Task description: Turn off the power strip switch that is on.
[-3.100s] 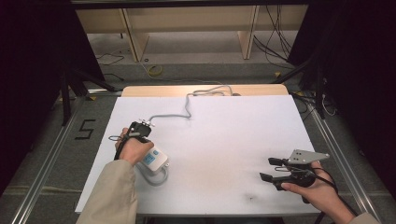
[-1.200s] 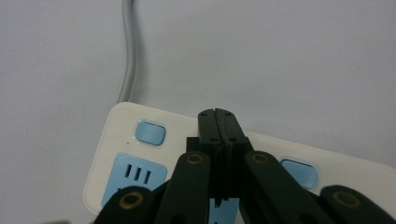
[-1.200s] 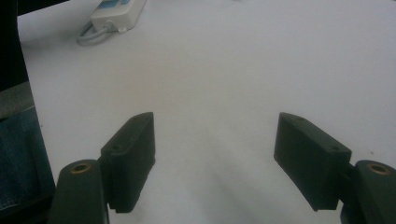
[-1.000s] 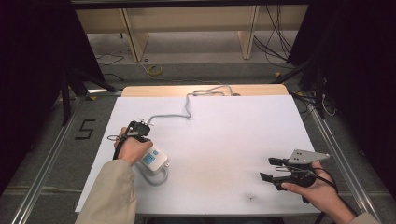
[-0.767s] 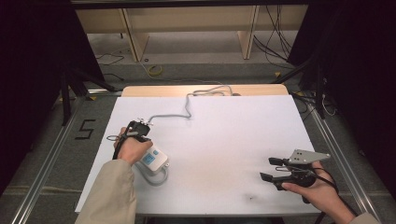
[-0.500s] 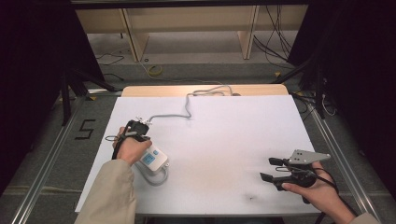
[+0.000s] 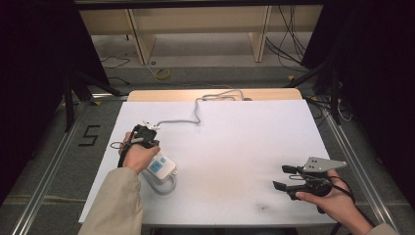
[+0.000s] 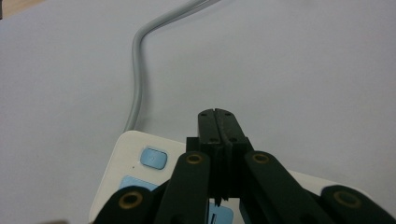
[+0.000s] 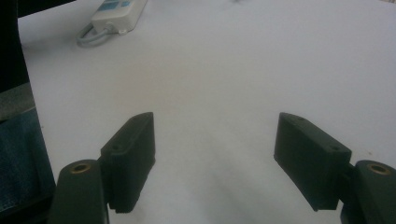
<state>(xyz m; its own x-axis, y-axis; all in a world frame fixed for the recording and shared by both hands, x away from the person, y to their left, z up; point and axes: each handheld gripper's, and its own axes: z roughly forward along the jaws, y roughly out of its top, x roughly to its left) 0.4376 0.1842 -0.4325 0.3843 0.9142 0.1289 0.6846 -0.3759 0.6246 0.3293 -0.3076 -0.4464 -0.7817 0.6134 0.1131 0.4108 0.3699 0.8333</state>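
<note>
A white power strip point(image 7: 160, 169) with blue switches lies at the left of the white table top point(image 7: 244, 142), partly under a person's left hand. Its grey cable point(image 7: 195, 117) snakes away toward the far edge. My left gripper point(image 7: 143, 133) is shut with nothing between its jaws. In the left gripper view the closed left gripper point(image 8: 217, 122) hangs over the power strip point(image 8: 140, 154), whose cable point(image 8: 137, 70) runs off ahead; whether it touches the strip I cannot tell. My right gripper point(image 7: 284, 177) rests low at the near right, open and empty. The right gripper point(image 9: 215, 140) faces bare table, with the power strip point(image 9: 116, 11) far off.
A loop of cable point(image 7: 164, 188) curls at the strip's near end. A wooden edge point(image 7: 161, 94) borders the table's far side. Beyond it are shelf legs point(image 7: 259, 44) and loose cables point(image 7: 288, 39) on the floor. A "5" mark point(image 7: 89, 135) sits on the floor at left.
</note>
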